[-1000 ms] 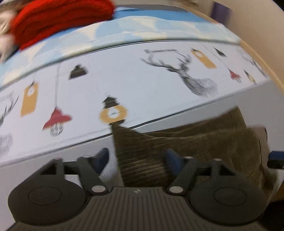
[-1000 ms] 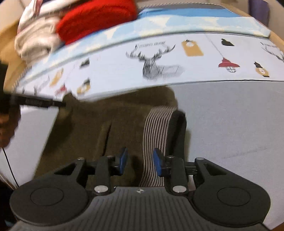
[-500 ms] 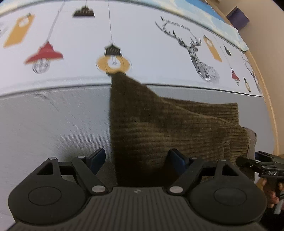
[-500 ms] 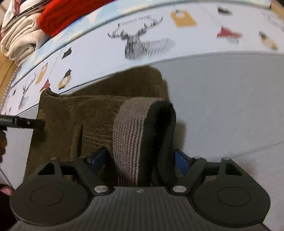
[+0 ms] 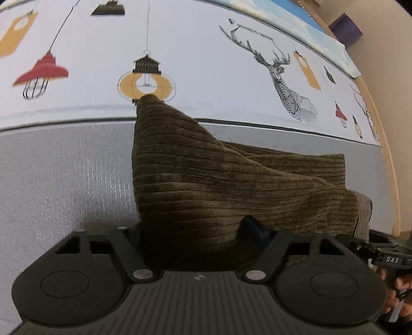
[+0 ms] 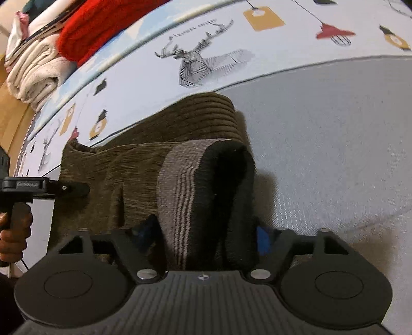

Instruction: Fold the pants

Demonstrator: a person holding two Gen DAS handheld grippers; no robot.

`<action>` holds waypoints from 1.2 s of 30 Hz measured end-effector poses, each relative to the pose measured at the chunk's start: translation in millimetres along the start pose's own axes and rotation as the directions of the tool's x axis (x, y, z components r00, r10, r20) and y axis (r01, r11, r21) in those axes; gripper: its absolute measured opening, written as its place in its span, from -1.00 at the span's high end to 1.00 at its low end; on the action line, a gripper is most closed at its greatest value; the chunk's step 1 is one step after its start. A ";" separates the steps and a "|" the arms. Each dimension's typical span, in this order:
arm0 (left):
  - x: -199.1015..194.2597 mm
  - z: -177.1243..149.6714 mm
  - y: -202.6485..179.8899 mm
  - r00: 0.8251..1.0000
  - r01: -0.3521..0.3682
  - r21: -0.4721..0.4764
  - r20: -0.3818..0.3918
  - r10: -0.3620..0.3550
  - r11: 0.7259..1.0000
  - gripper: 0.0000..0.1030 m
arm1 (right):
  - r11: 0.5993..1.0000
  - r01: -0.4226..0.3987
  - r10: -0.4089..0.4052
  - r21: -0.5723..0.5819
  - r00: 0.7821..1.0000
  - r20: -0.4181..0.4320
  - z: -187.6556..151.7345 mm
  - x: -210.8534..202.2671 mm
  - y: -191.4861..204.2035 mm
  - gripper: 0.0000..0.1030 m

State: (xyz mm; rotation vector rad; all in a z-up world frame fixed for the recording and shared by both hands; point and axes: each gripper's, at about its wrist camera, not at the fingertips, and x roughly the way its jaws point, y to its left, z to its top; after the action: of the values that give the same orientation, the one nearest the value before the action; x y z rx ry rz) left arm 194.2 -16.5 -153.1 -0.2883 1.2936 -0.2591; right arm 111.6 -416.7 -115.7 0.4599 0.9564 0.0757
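Observation:
Olive-brown corduroy pants (image 5: 231, 177) lie folded on the grey bed cover (image 5: 64, 175). My left gripper (image 5: 195, 232) is open, its fingers wide apart around the pants' left edge, which bulges up between them. The pants show in the right wrist view (image 6: 144, 167) with the striped waistband (image 6: 180, 185) and its black lining turned up. My right gripper (image 6: 206, 232) is open, its blue-padded fingers straddling the waistband. The other gripper shows at the left of the right wrist view (image 6: 64, 189), and the right one at the lower right of the left wrist view (image 5: 386, 255).
A white sheet printed with lamps and deer (image 5: 206, 51) lies beyond the pants. Folded red (image 6: 103, 23) and cream (image 6: 33, 69) laundry is stacked at the far left. A wooden bed edge (image 5: 381, 128) runs along the right.
Both grippers have moved in lower over the pants; the cloth now sits deeper between each pair of open fingers. The right gripper opened wide a second ago.

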 end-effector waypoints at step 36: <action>-83.3 13.0 67.2 0.953 -0.293 0.092 0.110 0.283 0.952 -0.04 | 0.976 0.137 -0.114 -0.171 0.983 0.141 85.5 78.6 136.6 -0.40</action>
State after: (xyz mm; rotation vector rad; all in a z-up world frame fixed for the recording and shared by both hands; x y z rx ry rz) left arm 187.4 76.1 -98.4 -0.0175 1.2048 -0.0644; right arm 244.8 -302.5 -78.4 0.2335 0.8393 0.0166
